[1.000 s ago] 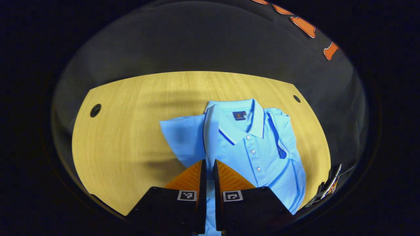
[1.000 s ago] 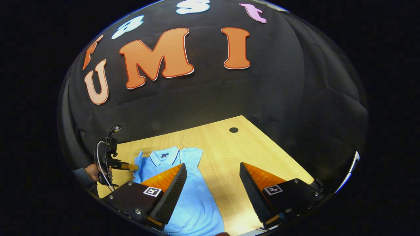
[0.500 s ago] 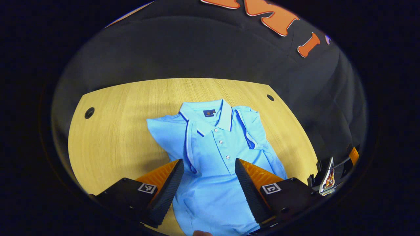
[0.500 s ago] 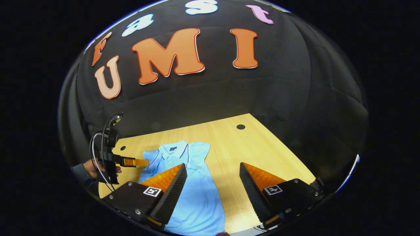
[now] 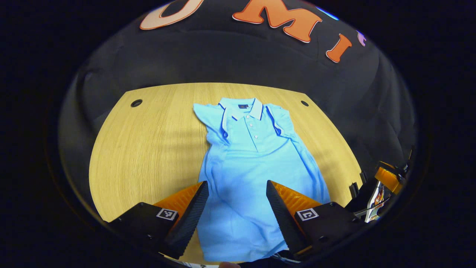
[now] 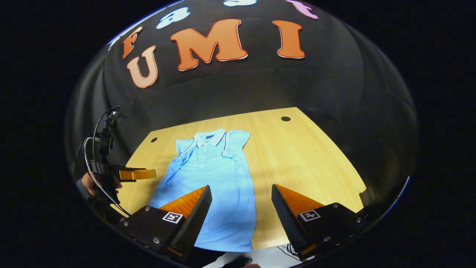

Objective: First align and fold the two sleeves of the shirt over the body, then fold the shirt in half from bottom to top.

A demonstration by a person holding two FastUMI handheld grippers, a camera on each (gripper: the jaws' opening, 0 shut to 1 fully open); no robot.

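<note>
1. The light blue polo shirt [image 5: 253, 163] lies flat, face up, on the wooden desk [image 5: 148, 149], its collar [image 5: 245, 108] toward the black cloth wall [image 5: 223, 59] and its hem at the near edge of the desk.
2. Both short sleeves are folded in over the body: the left sleeve [image 5: 212, 121] lies beside the collar with its dark trim line showing, and the right sleeve [image 5: 280, 121] lies on the other side of the button placket.
3. In the right gripper view the same polo shirt [image 6: 212, 178] runs from the middle of the desk [image 6: 305, 160] down to the near edge, and its lower body is not folded up.
4. Your left gripper [image 5: 237, 201] hovers above the lower half of the shirt with its fingers spread wide, holding nothing; shirt cloth shows through the gap between them.
5. Your right gripper [image 6: 241, 204] hangs over the shirt's right edge near the hem, fingers wide apart and empty.
6. In the right gripper view you can see your left gripper [image 6: 135, 174] off the shirt's left side, above the desk, with your hand [image 6: 91, 184] on its handle and a cable looping above it.
7. Two round grommet holes [image 5: 136, 103] sit in the far corners of the desk, well apart from the shirt.
</note>
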